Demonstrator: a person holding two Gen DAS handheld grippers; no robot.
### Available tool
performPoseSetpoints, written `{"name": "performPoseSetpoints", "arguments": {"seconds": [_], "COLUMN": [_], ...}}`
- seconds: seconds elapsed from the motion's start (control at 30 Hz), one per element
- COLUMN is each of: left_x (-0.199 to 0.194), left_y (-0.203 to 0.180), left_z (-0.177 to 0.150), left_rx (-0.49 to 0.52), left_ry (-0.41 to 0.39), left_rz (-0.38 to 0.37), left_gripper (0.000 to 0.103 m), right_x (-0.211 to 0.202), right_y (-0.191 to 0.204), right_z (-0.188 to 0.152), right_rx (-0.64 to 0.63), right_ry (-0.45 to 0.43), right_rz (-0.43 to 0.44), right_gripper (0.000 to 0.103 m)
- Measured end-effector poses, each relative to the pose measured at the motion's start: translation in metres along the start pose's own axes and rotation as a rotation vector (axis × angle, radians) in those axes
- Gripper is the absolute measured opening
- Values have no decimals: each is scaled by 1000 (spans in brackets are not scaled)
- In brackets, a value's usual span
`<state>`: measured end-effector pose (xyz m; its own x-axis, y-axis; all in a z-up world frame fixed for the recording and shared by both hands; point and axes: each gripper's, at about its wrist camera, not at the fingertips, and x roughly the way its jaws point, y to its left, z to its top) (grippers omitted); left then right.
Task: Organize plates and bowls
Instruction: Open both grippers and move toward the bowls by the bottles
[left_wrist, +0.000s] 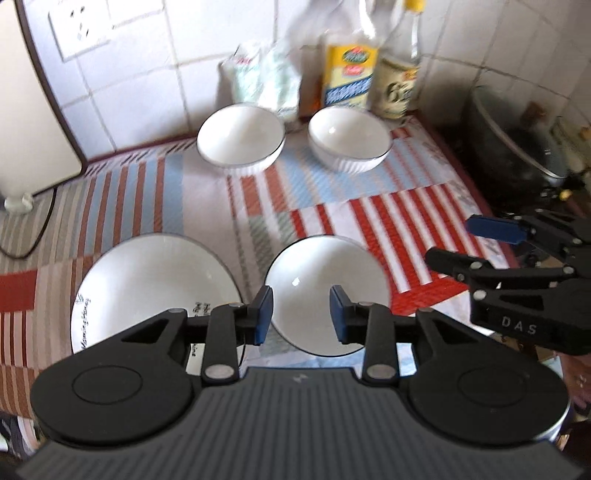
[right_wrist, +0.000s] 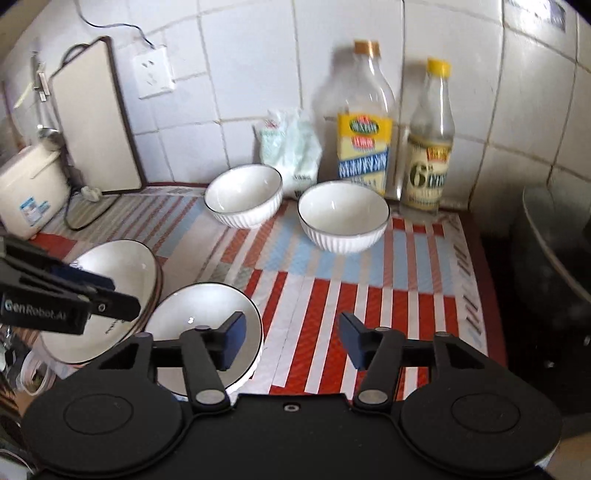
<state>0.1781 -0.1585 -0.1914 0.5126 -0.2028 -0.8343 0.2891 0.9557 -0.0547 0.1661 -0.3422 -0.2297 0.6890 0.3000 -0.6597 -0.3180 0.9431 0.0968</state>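
Two grippers hang above the striped cloth (right_wrist: 332, 295), and neither holds anything. The left gripper (left_wrist: 301, 314) has its jaws partly apart, nothing between the blue pads (left_wrist: 263, 314); it sits over the near bowl (left_wrist: 327, 291), which lies directly beneath and just ahead of it. The right gripper (right_wrist: 291, 338) stands wider, jaws empty, over bare cloth, with that same near bowl (right_wrist: 199, 332) just off its left finger.

Beside the near bowl, to its left, rests the stack of plates (left_wrist: 155, 291), rims touching or nearly so; I cannot tell which. Well beyond, toward the tiled wall, two ribbed bowls sit side by side: the far left bowl (right_wrist: 243, 195) and the far right bowl (right_wrist: 343, 218), close together but apart.

All the bowls stand upright, mouths up, and being round they have no long axis to line up with, so any rim approach would serve.

My guess is that the far bowls are next to be gathered. Each lies straight ahead and away from the grippers; the right gripper seems better placed for the far right bowl, the left for the other. Bottles (right_wrist: 364, 125) and a bag (right_wrist: 291, 147) stand just behind them, leaving little room to overshoot.
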Motion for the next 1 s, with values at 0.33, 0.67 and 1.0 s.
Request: {"name": "performPoseSetpoints", "arguments": {"seconds": [0.33,0.67,1.0], "left_x": [-47,-51,22], "left_y": [-17,-2,4], "left_z": [11,71,97], "left_rx": [71,159,16], "left_ry": [-72,-112,-25], "left_rz": [-25,-8,-84], "left_gripper": [41,64,58], "right_x": [-29,-23,21], "right_y": [4,-16,-69], "right_z": [11,51,85], "right_rx": [-162,-246,152], "right_ry": [-15,-37,-11], "right_rz": [71,42,154], "right_gripper": [67,71,71]}}
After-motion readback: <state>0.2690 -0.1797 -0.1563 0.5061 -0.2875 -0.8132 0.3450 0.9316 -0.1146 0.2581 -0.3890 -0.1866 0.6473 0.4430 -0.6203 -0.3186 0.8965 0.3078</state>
